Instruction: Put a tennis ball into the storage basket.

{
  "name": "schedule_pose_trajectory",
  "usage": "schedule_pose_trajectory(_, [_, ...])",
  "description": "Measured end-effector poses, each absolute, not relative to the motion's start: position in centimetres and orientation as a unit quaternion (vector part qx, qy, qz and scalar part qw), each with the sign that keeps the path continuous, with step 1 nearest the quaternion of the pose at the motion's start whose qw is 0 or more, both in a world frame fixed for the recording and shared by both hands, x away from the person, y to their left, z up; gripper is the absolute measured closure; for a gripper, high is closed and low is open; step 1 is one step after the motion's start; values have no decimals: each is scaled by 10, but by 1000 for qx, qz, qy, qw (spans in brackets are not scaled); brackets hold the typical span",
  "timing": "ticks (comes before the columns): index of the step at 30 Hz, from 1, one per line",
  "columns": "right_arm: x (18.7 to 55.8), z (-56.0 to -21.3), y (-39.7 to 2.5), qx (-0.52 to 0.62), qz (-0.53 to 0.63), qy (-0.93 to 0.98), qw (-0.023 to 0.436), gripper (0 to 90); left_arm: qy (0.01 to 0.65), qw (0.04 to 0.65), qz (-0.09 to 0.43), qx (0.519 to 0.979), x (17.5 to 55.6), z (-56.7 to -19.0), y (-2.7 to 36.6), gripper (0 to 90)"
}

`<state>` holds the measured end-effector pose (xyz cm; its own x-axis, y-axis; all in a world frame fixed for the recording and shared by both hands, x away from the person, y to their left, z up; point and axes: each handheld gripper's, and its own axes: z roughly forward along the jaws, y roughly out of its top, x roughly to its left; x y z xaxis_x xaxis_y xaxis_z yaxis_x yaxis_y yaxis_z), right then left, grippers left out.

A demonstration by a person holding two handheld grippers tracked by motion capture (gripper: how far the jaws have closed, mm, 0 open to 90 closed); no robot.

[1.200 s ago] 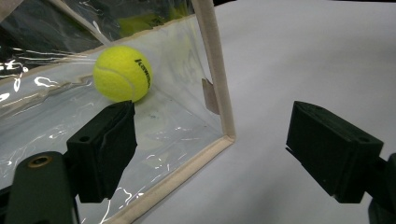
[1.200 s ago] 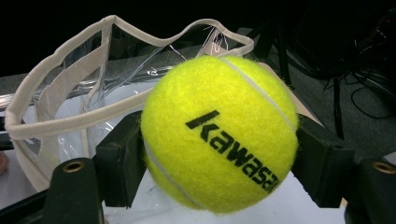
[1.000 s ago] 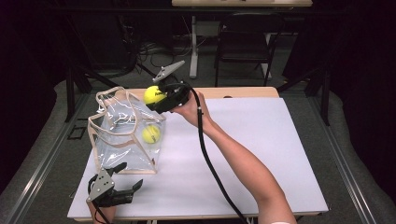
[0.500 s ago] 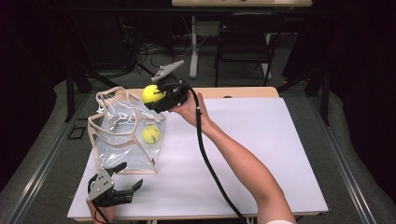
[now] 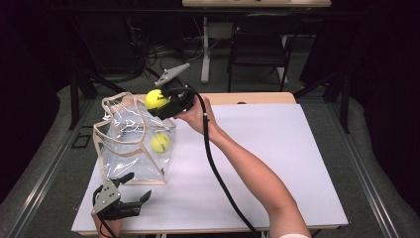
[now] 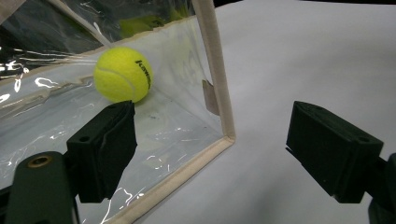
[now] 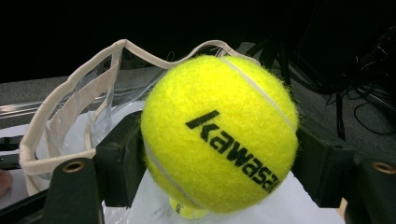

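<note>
right claw (image 5: pixel 159 102) is clamped on a fuzzy yellow tennis ball (image 5: pixel 155 98), held just over the open top of the clear plastic bag with beige trim (image 5: pixel 130 144). second yellow ball (image 5: pixel 160 142) sits inside the bag. left claw (image 5: pixel 130 199) hangs wide apart on the white tabletop (image 5: pixel 277 148) by the bag's corner

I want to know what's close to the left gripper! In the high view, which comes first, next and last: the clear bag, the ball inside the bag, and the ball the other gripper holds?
From the left gripper:
1. Clear bag, its bottom edge just beyond the fingers.
2. Ball inside the bag, farther up the table.
3. Held ball, farthest, above the bag's open top in the right gripper.
</note>
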<state>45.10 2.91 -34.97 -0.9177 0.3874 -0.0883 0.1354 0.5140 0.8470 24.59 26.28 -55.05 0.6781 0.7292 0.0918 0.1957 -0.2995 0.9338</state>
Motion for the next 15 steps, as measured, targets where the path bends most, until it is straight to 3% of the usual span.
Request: schedule_pose_trajectory(15, [452,-350,30,153,477,855,134,263,302,509,262,762,246,-550,263,160])
